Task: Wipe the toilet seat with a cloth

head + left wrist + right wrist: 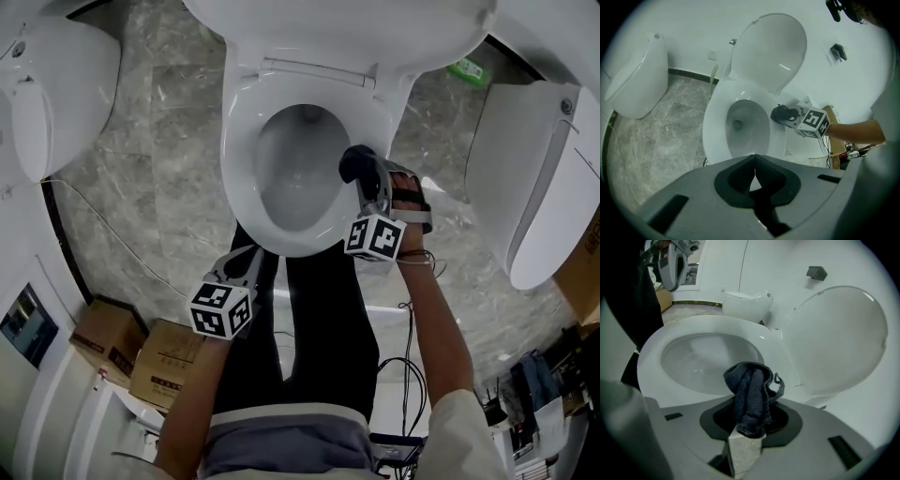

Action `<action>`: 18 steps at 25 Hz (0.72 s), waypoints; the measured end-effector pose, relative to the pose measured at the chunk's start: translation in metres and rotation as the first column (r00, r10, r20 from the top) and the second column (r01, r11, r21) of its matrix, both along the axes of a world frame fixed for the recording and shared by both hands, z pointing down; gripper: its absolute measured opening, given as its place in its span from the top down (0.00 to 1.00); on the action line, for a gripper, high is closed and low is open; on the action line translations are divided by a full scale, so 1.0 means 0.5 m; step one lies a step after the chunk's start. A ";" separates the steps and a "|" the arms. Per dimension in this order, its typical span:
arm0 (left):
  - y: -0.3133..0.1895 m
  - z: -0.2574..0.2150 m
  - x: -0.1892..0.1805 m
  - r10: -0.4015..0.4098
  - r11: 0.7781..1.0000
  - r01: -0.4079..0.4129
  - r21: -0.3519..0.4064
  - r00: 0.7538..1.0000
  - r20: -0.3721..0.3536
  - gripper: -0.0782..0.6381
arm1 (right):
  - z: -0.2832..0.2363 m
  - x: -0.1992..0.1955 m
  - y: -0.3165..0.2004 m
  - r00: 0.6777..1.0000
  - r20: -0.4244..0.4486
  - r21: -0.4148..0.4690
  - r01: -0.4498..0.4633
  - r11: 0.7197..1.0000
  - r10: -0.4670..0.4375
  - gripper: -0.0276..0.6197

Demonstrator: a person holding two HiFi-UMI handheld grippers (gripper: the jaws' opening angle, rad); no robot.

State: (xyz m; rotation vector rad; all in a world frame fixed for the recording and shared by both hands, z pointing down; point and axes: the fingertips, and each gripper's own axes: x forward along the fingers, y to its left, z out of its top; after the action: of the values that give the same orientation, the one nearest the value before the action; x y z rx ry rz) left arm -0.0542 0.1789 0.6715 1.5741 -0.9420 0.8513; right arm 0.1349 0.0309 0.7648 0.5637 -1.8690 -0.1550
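A white toilet stands in front of me with its lid [771,49] raised and its seat [239,141] down around the bowl. My right gripper [357,171] is shut on a dark blue cloth [751,392], which bunches up out of its jaws. The cloth [356,161] rests on the right side of the seat [776,359]. From the left gripper view, the cloth [783,114] shows as a dark wad on the seat [712,126]. My left gripper [246,264] hangs shut and holds nothing, at the near edge of the bowl.
Other white toilets stand at the left [42,94] and the right [539,178]. Cardboard boxes [141,352] sit on the marble floor near my left side. A thin cable [103,225] runs over the floor. My legs [319,328] stand just before the bowl.
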 end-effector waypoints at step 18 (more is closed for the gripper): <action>0.026 -0.016 0.016 -0.017 1.000 0.015 -0.020 0.996 -0.088 0.88 | 0.012 -0.070 -0.144 0.983 0.059 -0.029 -0.175 0.984 0.176 0.78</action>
State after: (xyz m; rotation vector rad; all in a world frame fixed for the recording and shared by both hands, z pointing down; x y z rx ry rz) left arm -0.0463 0.1921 0.6635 1.5729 -0.8800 0.7718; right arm 0.1001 -0.0412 0.7707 0.7211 -1.8679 0.0008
